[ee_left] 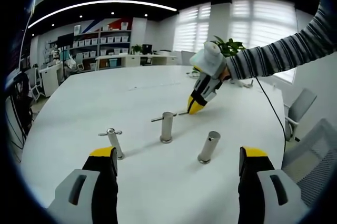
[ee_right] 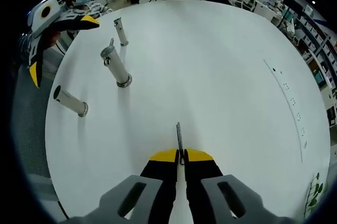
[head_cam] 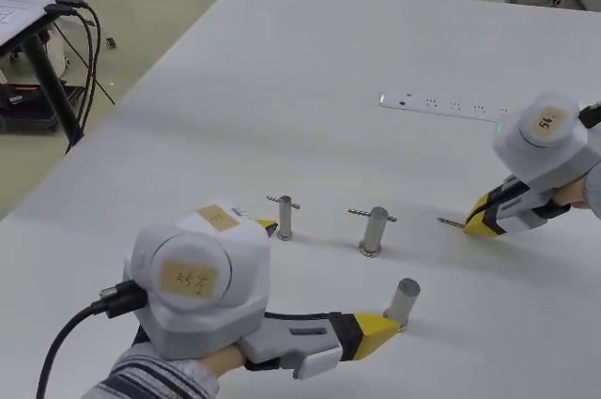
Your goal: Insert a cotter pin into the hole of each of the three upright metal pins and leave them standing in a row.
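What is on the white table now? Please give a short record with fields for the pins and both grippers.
Fitted pins: two upright grey metal pins, inserted cotter pins through their tops
Empty pin: third grey metal pin, standing, no cotter pin
Left gripper: fingers open, near the empty pin
Right gripper: fingers shut on loose thin metal cotter pin
Other: white power strip

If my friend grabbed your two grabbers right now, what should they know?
Left gripper: open, holding nothing, one jaw tip close beside the bare pin.
Right gripper: shut on a cotter pin, off to the side of the pins.
Done: end pin and middle pin each have a cotter pin through them.
Left to do: cotter pin into the bare pin. All three stand upright.
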`<state>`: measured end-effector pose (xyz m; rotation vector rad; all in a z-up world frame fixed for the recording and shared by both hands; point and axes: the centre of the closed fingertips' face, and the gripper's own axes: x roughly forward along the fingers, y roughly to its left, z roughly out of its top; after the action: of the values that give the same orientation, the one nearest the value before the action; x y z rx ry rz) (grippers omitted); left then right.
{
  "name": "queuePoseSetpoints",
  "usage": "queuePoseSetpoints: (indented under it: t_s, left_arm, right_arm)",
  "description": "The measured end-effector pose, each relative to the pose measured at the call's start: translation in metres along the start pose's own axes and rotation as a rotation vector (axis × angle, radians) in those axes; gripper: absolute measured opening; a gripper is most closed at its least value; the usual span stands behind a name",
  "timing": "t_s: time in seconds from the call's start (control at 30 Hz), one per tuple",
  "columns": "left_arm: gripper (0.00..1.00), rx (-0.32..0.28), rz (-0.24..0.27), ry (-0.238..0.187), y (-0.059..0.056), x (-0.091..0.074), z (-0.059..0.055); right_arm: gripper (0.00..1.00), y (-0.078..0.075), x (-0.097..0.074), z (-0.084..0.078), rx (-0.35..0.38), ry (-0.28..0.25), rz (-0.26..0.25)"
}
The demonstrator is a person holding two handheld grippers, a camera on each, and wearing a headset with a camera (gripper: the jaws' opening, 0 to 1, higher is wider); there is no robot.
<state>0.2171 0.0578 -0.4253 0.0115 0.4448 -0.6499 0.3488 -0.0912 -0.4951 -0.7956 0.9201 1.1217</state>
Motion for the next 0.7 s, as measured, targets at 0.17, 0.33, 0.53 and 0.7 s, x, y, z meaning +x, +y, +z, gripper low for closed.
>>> queuePoseSetpoints:
  t_s: [0.17, 0.33, 0.53, 0.7]
  left_arm:
    - [0.93, 0.000, -0.010, 0.007, -0.002, 0.001, -0.001]
    - [0.92, -0.002, -0.015, 0.004, -0.002, 0.001, 0.000]
    - [0.91, -0.007, -0.020, -0.001, -0.004, 0.001, 0.001]
    - [0.88, -0.009, -0.024, 0.001, -0.005, 0.001, 0.001]
  right_arm:
    - [0.00, 0.003, 0.000, 0.000, -0.043, 0.008, -0.017]
    - [0.00, 0.005, 0.000, 0.000, -0.101, 0.009, -0.043]
    - [0.00, 0.012, -0.003, 0.002, -0.125, -0.020, -0.061]
    - [0.00, 0.017, -0.012, 0.009, -0.137, -0.056, -0.079]
